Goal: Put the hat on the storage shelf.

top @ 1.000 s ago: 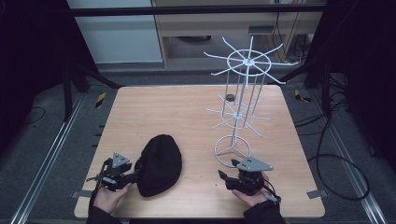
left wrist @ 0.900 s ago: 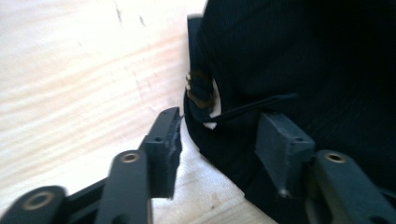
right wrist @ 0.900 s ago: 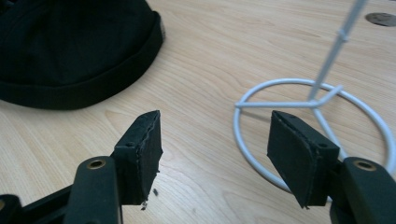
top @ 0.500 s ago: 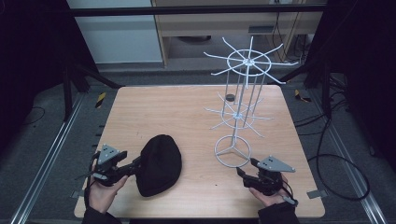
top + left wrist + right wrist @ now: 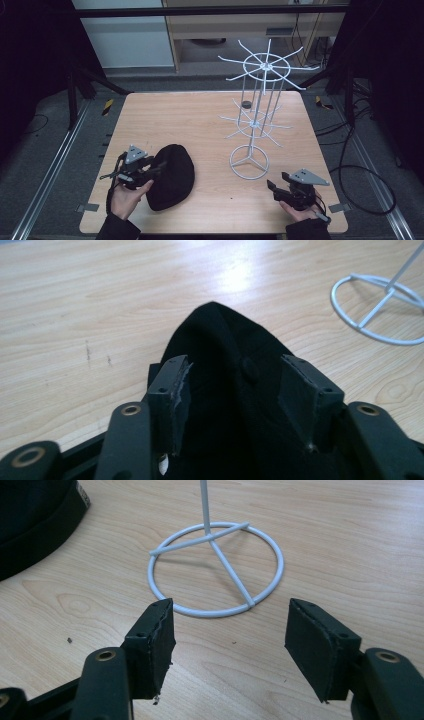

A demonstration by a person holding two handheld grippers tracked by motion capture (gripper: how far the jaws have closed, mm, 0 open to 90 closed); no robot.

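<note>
A black cap [image 5: 172,180] lies at the front left of the wooden table [image 5: 175,115]. My left gripper [image 5: 159,167] reaches over it from the left. In the left gripper view its jaws stand on either side of the cap's crown [image 5: 235,345], whose top button sits between them. They have just been closing, and the pads [image 5: 296,390] are not visibly squeezing the fabric. My right gripper [image 5: 272,186] rests low at the front right, open and holding nothing [image 5: 230,640]. It points at the ring base [image 5: 215,612] of a white wire rack [image 5: 266,65].
The rack's round foot [image 5: 248,159] stands right of centre, with thin arms spreading out at two heights. A small dark round object [image 5: 246,104] lies behind it. Metal rails and cables run along both sides of the table. The cap's edge [image 5: 35,525] is at the right gripper view's left.
My left gripper has risen and slid right, from beside the cap to over its crown. The right gripper has drifted right along the front edge, away from the rack's foot. The cap stays put.
</note>
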